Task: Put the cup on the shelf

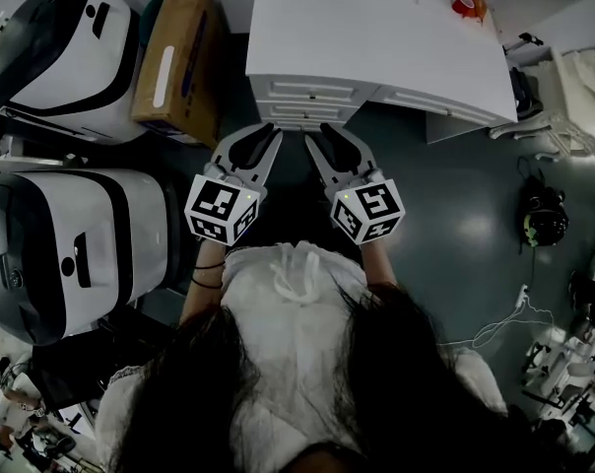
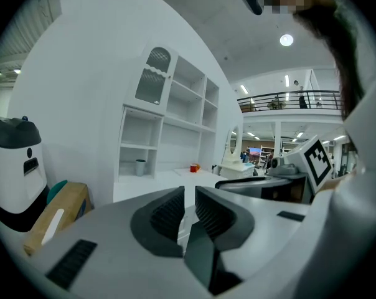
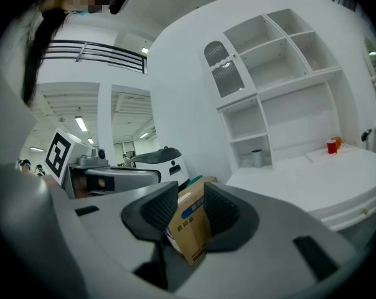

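A small red cup [image 1: 465, 5] stands on the far right of a white counter [image 1: 376, 37]; it also shows in the left gripper view [image 2: 194, 167] and the right gripper view [image 3: 331, 146]. Behind the cup rises a white shelf unit [image 3: 287, 98] with open compartments. Both grippers are held side by side in front of the counter's drawers, well short of the cup. My left gripper [image 1: 263, 131] [image 2: 190, 192] has its jaws drawn to a thin slit with nothing in it. My right gripper [image 1: 322, 131] [image 3: 192, 195] stands a little open and empty.
A grey cup [image 3: 256, 157] sits in a low shelf compartment. A cardboard box [image 1: 179, 62] lies left of the counter and shows through the right jaws' gap. Two large white machines [image 1: 71, 47] [image 1: 71, 244] stand at left. Cables and gear [image 1: 544, 215] lie on the floor at right.
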Motion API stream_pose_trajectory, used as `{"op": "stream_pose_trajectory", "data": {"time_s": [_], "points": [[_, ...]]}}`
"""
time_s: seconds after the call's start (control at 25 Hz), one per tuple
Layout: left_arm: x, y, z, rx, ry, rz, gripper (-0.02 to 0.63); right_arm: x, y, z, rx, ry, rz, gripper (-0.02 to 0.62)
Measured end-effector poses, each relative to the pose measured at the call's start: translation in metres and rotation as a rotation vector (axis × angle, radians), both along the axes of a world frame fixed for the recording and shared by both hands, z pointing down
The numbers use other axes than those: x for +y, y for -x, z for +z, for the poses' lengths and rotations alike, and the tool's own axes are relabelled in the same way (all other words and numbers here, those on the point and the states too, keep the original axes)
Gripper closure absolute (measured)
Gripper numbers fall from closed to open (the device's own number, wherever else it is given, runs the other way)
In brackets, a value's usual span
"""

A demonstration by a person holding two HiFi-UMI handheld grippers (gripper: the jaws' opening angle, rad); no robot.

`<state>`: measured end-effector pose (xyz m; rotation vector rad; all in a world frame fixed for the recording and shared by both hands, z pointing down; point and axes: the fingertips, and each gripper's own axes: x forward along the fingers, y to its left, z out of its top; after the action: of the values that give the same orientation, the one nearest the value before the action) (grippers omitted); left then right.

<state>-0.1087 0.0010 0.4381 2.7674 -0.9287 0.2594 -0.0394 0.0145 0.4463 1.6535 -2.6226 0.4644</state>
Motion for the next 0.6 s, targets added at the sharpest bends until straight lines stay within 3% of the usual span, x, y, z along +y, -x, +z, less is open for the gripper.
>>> {"op": "stream_pose_trajectory", "data": {"time_s": [0.6], "points": [[0.062, -0.003, 0.008, 0.013, 0.013, 0.049, 0.543, 0.062, 0.008, 0.007, 0.015, -0.001, 0.026, 0.486]]}}
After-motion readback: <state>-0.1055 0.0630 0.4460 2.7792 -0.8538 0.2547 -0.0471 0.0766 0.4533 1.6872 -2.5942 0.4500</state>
